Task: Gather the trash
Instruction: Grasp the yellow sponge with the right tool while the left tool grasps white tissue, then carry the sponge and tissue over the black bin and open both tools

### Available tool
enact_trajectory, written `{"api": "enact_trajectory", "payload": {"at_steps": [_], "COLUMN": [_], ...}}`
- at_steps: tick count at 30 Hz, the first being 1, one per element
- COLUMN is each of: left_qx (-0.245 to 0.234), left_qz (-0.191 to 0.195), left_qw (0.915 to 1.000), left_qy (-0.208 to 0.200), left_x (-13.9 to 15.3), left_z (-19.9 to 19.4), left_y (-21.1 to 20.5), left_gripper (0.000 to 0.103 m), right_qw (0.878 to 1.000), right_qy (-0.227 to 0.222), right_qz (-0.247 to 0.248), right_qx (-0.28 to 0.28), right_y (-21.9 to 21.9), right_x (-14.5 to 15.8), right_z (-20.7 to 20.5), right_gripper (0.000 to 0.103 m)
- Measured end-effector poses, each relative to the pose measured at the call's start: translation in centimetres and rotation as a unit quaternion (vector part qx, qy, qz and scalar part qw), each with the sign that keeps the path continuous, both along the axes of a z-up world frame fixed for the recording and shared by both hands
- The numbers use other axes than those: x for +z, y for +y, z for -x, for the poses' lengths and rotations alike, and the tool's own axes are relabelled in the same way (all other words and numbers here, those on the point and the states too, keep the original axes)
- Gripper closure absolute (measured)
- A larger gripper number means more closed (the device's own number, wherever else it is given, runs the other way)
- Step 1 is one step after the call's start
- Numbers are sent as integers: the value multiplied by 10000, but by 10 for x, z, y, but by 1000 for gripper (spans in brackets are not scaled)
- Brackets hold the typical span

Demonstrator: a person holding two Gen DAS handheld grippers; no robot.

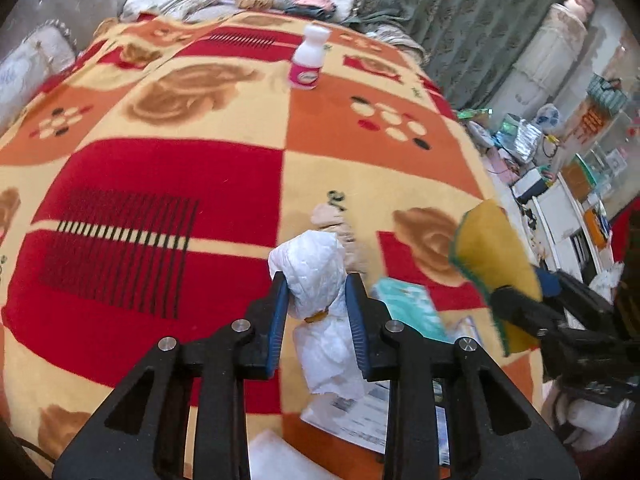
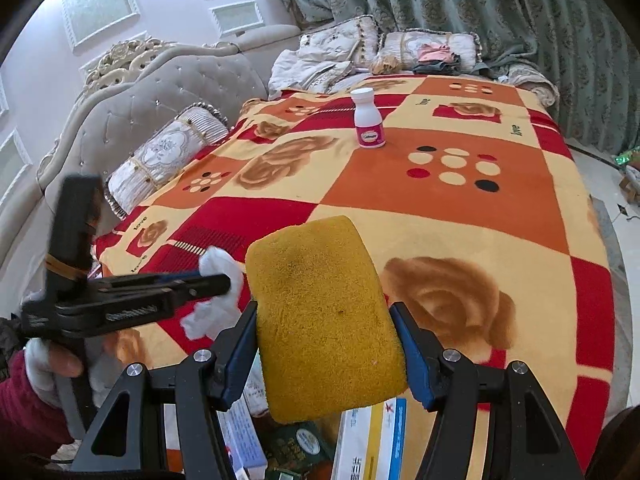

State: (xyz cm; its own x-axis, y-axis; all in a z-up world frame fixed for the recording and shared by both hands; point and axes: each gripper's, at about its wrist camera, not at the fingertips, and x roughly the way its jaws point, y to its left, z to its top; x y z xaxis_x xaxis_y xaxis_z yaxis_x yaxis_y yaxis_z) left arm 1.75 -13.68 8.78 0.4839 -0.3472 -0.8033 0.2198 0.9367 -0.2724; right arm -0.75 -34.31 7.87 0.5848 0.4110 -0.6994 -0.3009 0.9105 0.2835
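Your left gripper is pinched on the crumpled tissue, lifted between its fingers. Your right gripper clamps the yellow sponge, jaws about half apart. Two items in hand, neither binned; no bin in view. Left: white bottle standing well ahead of both fingertips, boxes and papers just under them on the blanket.

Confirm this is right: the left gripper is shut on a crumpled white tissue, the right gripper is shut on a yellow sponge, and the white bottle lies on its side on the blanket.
Not quite. The white bottle stands upright on the blanket, as the right wrist view shows. The left gripper is shut on the crumpled white tissue, the right gripper on the yellow sponge.
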Motion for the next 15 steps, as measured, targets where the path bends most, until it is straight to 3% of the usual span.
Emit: {"api": "enact_trajectory", "payload": {"at_steps": [15], "left_qx": [-643], "left_qz": [-16], "left_qw": [9971], "left_qy": [-402], "left_x": [41], "left_z": [37], "left_y": [-60], "left_gripper": [76], "right_qw": [9985], "right_qy": [-208], "right_qz": [100], "right_qx": [-502], "right_y": [-40], "right_x": [13], "right_z": [40], "right_gripper": [41]}}
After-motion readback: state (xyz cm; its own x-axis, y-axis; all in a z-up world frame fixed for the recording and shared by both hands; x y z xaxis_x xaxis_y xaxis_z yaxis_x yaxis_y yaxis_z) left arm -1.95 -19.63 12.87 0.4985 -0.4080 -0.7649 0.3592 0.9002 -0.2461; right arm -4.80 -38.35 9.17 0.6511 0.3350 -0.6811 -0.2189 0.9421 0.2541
